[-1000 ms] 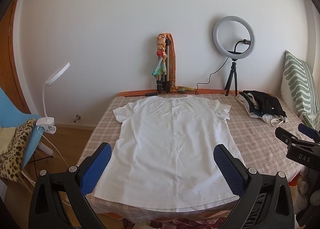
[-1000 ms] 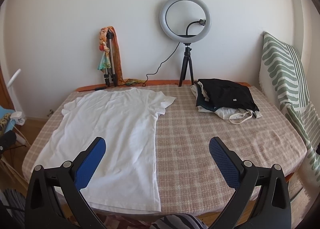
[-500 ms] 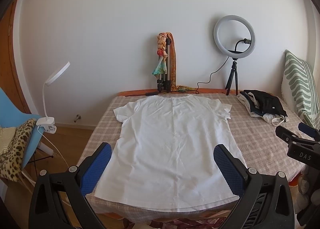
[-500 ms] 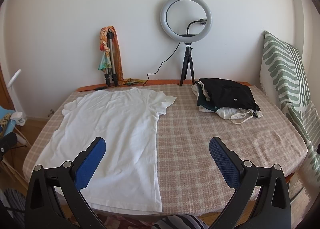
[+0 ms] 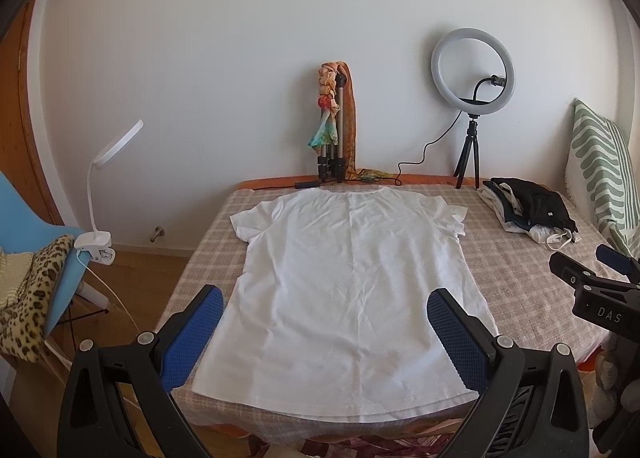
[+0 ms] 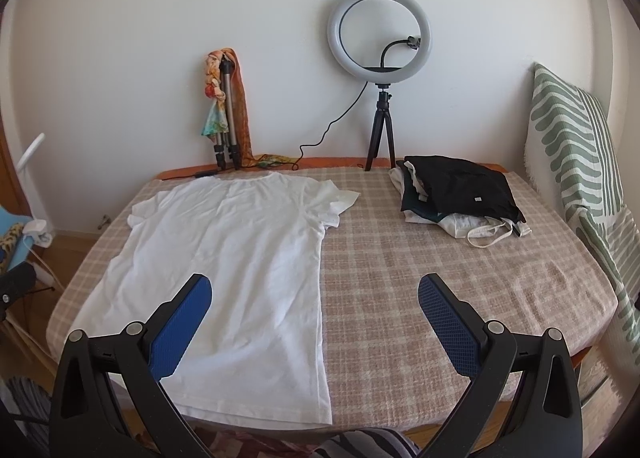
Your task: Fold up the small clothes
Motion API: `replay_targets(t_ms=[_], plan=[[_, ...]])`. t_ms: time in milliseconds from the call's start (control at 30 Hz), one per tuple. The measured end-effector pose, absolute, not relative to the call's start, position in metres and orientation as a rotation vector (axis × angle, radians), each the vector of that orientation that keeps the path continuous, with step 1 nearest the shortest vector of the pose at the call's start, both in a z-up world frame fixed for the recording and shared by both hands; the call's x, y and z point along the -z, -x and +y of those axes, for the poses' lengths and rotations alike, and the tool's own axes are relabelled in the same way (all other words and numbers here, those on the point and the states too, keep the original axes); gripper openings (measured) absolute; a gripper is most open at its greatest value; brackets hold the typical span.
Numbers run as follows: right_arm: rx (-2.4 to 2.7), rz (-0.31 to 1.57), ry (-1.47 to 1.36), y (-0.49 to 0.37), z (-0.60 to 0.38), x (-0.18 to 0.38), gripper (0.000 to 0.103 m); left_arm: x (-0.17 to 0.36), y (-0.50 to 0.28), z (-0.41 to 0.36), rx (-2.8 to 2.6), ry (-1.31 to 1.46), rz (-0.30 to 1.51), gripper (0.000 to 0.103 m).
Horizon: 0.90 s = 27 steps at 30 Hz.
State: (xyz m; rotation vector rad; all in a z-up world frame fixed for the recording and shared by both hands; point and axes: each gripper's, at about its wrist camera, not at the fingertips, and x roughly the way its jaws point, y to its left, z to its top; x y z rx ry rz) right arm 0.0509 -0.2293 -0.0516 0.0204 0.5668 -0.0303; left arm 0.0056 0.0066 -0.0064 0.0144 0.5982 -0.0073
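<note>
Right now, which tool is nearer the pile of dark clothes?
Right. The right tool hangs over the table's near edge, facing the pile of dark clothes; the left tool sits over the white T-shirt, farther left.

The left gripper [image 5: 325,320] hangs level with its blue-padded fingers [image 5: 192,338] spread wide and nothing between them; the right gripper [image 6: 315,312] is posed alike, fingers [image 6: 450,328] parted and empty, both pointing forward

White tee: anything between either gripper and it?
Nothing visible. The tee lies flat on the table, uncovered. The left gripper and right gripper are both open, near its hem. The clothes pile sits apart, far right.
</note>
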Motion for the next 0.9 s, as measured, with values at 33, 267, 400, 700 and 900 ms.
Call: replay_targets(t_ms=[33,267,400,700,900], plan=[[0.03,0.567,-0.02,-0.051,-0.229,0.052,0.103,0.007,-0.005,0.007,0.005,-0.015,0.599,0.103],[-0.007,0.573,-0.034,-0.052,-0.227,0.052,0.103,0.006,-0.001,0.008,-0.03,-0.021,0.607,0.103],[-0.048,0.56,-0.023,-0.054,-0.22,0.048,0.103,0.007,0.004,0.011,-0.058,-0.031,0.618,0.103],[-0.241,0.609,-0.055,-0.091,-0.192,0.038,0.103,0.025,0.007,0.046,-0.047,0.05,0.683,0.098],[-0.298,0.609,0.003,-0.134,-0.153,0.028,0.103,0.051,0.002,0.097,-0.027,0.138,0.698,0.096]])
